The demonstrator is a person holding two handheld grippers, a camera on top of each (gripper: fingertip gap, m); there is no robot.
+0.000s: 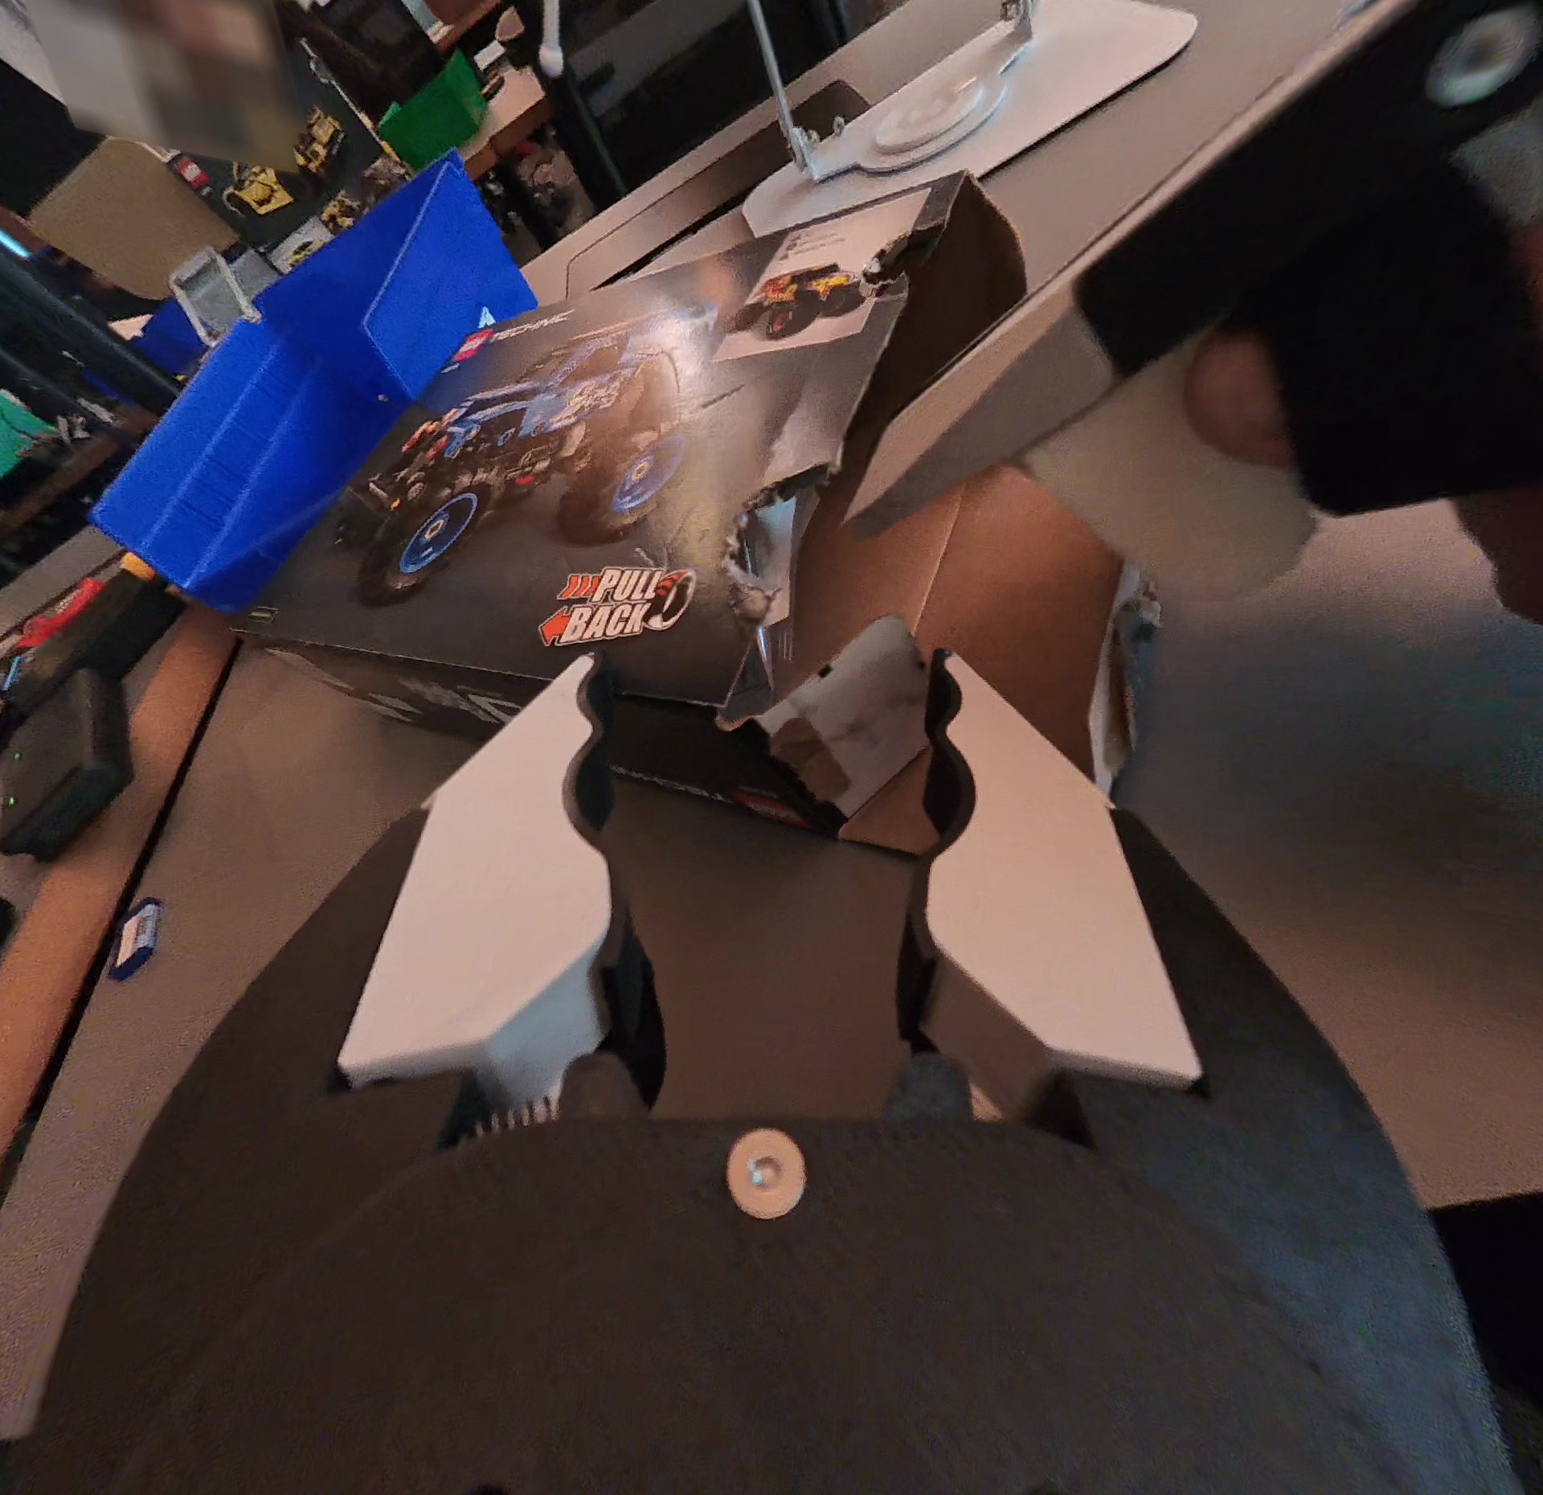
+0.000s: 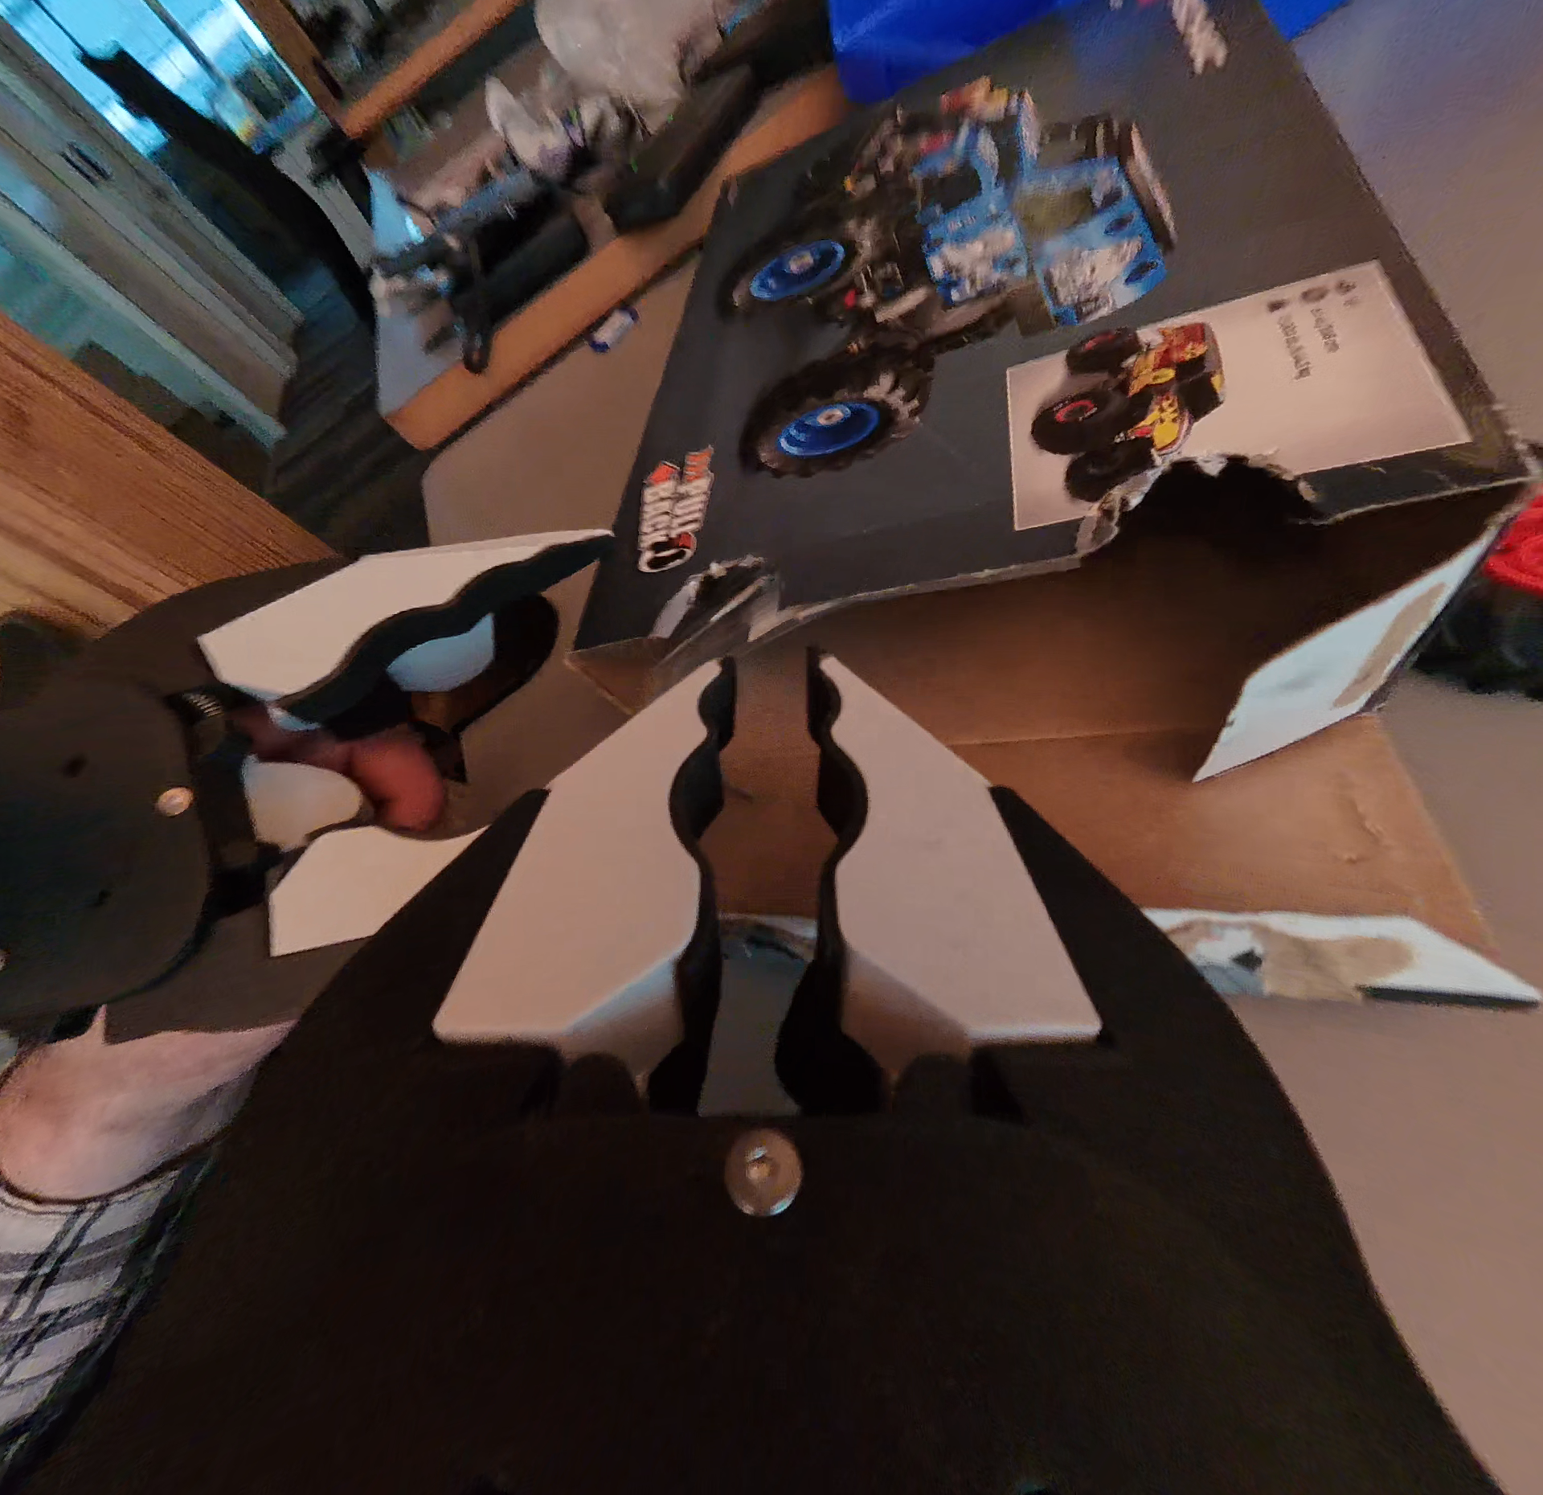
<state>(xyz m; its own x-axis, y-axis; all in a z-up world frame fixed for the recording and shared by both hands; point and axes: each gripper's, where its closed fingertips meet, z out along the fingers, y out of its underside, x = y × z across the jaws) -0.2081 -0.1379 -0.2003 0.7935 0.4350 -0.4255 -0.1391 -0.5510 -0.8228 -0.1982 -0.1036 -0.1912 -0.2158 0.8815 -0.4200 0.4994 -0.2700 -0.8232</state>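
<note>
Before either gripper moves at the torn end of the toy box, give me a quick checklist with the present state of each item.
1. Left gripper empty, jaws apart: ok.
2. Right gripper empty: ok; jaws stand a narrow gap apart over the brown flap.
3. Toy box open at the torn end: ok.
4. Anything left inside the box: cannot tell, the inside is dark.
5. Grippers apart from each other: ok, though close.
6. Blue bin away from the box: not ok, it sits against the far end.
</note>
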